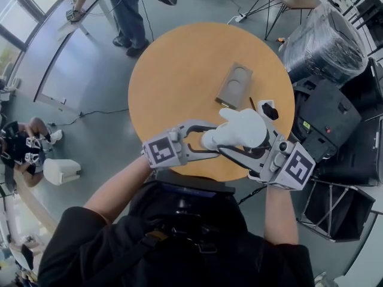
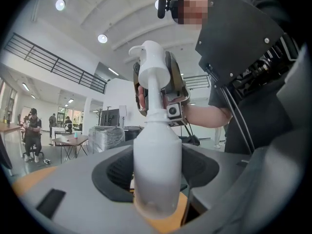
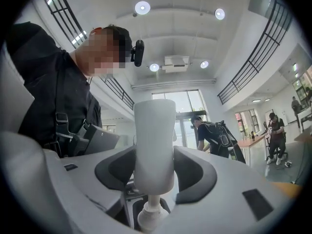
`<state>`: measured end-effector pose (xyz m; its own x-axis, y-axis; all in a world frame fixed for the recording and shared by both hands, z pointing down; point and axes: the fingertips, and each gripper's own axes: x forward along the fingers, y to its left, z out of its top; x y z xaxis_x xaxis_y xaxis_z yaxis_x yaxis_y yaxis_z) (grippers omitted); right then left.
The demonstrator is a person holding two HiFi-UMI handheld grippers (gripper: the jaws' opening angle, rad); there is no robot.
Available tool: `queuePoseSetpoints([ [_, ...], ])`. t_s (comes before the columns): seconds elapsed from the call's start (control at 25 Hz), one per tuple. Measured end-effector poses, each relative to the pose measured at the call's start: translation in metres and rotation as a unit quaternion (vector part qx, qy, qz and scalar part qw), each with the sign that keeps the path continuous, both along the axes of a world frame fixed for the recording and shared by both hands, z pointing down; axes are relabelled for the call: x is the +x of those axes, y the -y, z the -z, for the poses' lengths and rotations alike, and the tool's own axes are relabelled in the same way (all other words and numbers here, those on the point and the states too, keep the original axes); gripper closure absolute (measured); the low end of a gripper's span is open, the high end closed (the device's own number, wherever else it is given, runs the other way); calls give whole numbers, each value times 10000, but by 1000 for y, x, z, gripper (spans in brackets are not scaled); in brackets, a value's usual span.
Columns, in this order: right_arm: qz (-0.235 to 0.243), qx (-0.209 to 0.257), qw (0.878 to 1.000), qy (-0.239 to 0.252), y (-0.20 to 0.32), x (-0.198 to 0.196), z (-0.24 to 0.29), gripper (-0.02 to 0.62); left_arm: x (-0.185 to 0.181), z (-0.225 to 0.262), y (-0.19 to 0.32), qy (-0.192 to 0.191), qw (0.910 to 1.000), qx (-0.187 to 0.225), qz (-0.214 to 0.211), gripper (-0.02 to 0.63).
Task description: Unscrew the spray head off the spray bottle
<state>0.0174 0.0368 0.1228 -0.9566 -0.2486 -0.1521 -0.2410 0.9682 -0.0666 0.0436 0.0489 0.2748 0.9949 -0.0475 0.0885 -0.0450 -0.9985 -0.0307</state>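
Observation:
A white spray bottle (image 1: 210, 140) is held in the air over the near edge of the round wooden table (image 1: 173, 76), its spray head (image 1: 244, 128) tipped up toward me. My left gripper (image 1: 209, 141) is shut on the bottle body (image 2: 157, 155), the pads pressing both of its sides. In the left gripper view the spray head (image 2: 151, 67) points away from the camera. My right gripper (image 1: 239, 143) comes from the right and is shut on the spray head (image 3: 154, 145). The bottle neck (image 3: 151, 213) shows below its jaws.
On the table lie a brown rectangular tray (image 1: 234, 85) and a small black object (image 1: 269, 110). Black cases (image 1: 335, 118) and a plastic-wrapped bundle (image 1: 326, 43) crowd the right side. A person (image 1: 128, 11) stands beyond the table; another (image 1: 24, 142) sits at the left near a white bin (image 1: 63, 171).

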Motion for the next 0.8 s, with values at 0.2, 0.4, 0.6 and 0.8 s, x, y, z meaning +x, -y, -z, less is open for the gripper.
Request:
queuePoseSetpoints([
  [0.2, -12, 95, 9999, 44, 3, 8, 16, 351, 2, -8, 7, 14, 10000, -2, 66, 296],
  [0.4, -135, 238, 9996, 78, 4, 19, 33, 351, 7, -12, 13, -19, 9996, -18, 285, 296],
  [0.6, -259, 325, 9991, 23, 9, 32, 38, 351, 12, -18, 19, -46, 9993, 58, 357, 296],
  [0.8, -600, 341, 9975, -129, 29, 45, 28, 351, 10, -17, 29, -124, 9980, 96, 605, 296],
])
